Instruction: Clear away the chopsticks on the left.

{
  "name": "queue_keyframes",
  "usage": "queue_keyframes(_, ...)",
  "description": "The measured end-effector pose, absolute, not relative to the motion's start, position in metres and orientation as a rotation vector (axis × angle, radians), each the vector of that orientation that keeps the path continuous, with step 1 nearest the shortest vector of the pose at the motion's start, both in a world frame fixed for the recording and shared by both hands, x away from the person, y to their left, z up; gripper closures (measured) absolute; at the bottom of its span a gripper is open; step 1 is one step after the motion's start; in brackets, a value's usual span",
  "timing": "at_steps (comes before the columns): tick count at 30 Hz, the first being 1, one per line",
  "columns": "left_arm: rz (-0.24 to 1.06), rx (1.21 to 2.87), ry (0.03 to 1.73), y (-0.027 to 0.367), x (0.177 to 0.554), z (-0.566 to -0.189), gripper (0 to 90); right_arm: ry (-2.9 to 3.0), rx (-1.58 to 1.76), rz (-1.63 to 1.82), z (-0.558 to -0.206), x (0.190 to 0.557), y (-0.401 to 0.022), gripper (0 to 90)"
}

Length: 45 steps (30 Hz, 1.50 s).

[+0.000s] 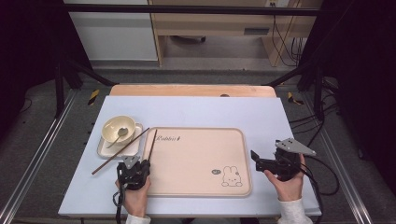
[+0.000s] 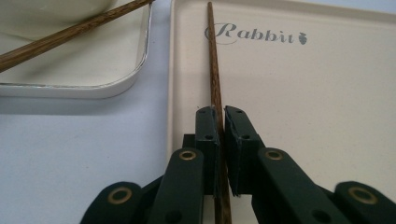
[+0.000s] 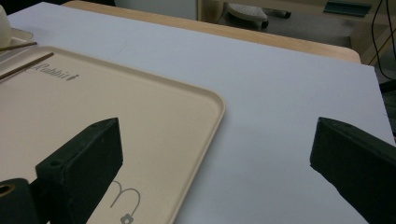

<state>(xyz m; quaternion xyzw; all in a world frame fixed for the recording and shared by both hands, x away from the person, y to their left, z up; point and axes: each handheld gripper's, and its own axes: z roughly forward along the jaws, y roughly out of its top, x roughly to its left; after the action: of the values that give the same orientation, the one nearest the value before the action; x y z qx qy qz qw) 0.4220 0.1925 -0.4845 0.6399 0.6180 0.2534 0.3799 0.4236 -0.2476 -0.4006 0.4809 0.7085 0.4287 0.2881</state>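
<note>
A brown chopstick (image 2: 214, 70) lies along the left edge of the beige Rabbit tray (image 2: 303, 93), and my left gripper (image 2: 222, 114) is shut on its near end. In the high view that gripper (image 1: 140, 165) sits at the tray's (image 1: 201, 161) front left corner, with the chopstick (image 1: 152, 143) pointing away. A second chopstick (image 1: 120, 150) rests slanted across a small white dish (image 1: 135, 148), which holds a cream bowl (image 1: 118, 126) with a spoon (image 1: 120, 135). My right gripper (image 1: 264, 157) is right of the tray; its jaws stand wide apart (image 3: 215, 135) with nothing between them.
A pale blue mat (image 1: 196, 109) covers the wooden table (image 1: 191, 90). The tray has a rabbit drawing (image 1: 231, 176) at its front right corner. Black frame posts stand at both sides, and cables trail on the floor to the right.
</note>
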Motion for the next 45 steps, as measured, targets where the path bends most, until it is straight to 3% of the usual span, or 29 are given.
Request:
queue_keyframes(11, 0.659, 1.618, 1.613, 0.191, 0.425, -0.485, 83.9, 1.891, 1.283, 1.146, -0.4, 0.423, -0.248, 2.8)
queue_keyframes(14, 0.649, 1.621, 1.613, 0.191, 0.426, -0.485, 77.9, 1.892, 1.283, 1.146, -0.4, 0.423, -0.248, 2.9)
queue_keyframes(28, 0.654, 1.635, 1.55, 0.193, 0.422, -0.48, 71.6, 1.892, 1.282, 1.149, -0.4, 0.423, -0.248, 2.9)
queue_keyframes(45, 0.551, 1.734, 1.217, 0.211, 0.42, -0.442, 44.8, 1.888, 1.285, 1.16, -0.399, 0.422, -0.249, 2.9)
